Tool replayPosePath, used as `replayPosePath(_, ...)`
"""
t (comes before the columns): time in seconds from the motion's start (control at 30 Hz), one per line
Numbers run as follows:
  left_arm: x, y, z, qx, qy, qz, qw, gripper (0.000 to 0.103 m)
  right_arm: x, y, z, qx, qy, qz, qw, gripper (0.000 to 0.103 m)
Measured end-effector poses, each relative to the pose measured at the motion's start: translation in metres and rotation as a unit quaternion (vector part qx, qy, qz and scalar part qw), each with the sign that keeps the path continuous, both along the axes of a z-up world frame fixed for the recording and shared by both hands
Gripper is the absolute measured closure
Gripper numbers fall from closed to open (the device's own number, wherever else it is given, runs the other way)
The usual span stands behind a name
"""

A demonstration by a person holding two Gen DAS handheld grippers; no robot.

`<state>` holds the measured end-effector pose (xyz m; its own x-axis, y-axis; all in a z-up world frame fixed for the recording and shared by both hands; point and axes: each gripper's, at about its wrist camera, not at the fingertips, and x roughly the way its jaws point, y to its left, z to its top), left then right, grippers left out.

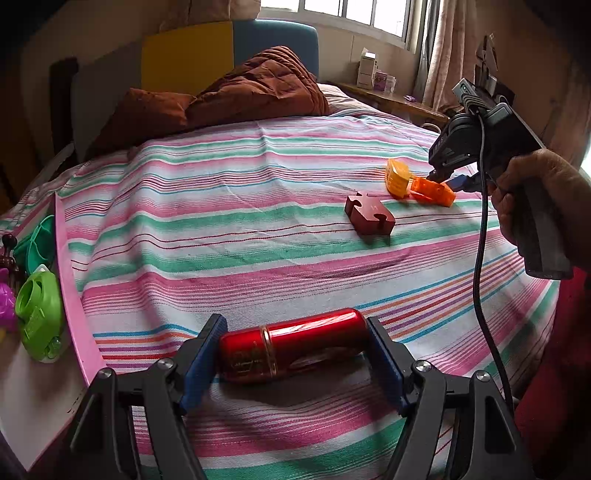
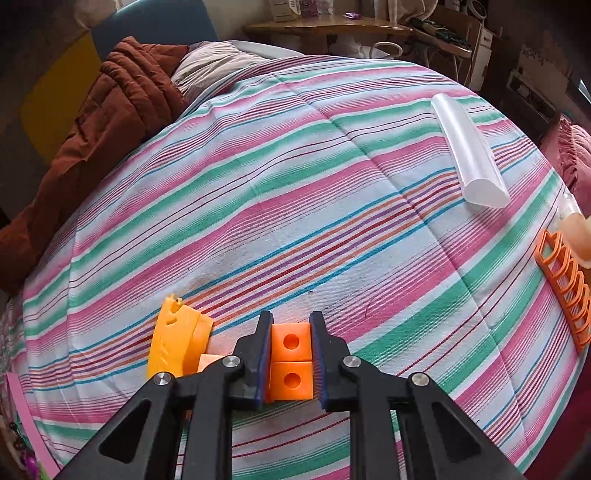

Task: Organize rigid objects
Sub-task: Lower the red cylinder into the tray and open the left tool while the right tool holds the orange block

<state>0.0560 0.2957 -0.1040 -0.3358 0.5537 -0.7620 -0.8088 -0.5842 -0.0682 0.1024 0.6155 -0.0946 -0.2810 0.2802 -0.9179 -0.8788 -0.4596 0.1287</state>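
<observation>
A red metal flask [image 1: 291, 345] lies on its side on the striped bedspread [image 1: 258, 184], between the fingers of my left gripper [image 1: 295, 365], which are wide and touch its two ends. My right gripper [image 2: 291, 354] is shut on an orange block with round holes [image 2: 290, 360]; it also shows in the left wrist view [image 1: 434, 190] on the bed. A yellow ridged block [image 2: 173, 341] stands just left of it [image 1: 398, 177]. A dark red puzzle-shaped block [image 1: 370, 215] lies nearby.
A brown quilt [image 1: 229, 96] is heaped at the bed's head. A pink tray edge [image 1: 72, 295] with green plastic toys [image 1: 38, 314] lies left. A clear white tube [image 2: 467, 153] and an orange rack [image 2: 565, 284] lie right. A wooden table [image 2: 325, 27] stands behind.
</observation>
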Motion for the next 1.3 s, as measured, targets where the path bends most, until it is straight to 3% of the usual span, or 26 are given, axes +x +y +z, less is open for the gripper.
replayPosePath(0.13, -0.001, 0.0, 0.0, -0.003, 0.002, -0.002, 1.0, 0.028, 0.005, 0.003, -0.003, -0.015, 0.013, -0.002, 1.0, 0.083)
replayPosePath(0.57, -0.004, -0.002, 0.012, -0.016, -0.002, 0.011, 0.9998, 0.028, -0.006, -0.009, -0.004, 0.038, -0.045, 0.043, 0.997, 0.084)
replayPosePath(0.93, 0.002, -0.02, 0.051, 0.014, -0.001, 0.023, 0.9996, 0.028, -0.009, -0.016, -0.004, 0.048, -0.051, 0.047, 0.996, 0.084)
replayPosePath(1.3, -0.013, -0.063, 0.081, 0.039, -0.007, 0.072, 0.9966, 0.028, -0.015, -0.025, 0.0, 0.064, -0.062, 0.06, 0.994, 0.084)
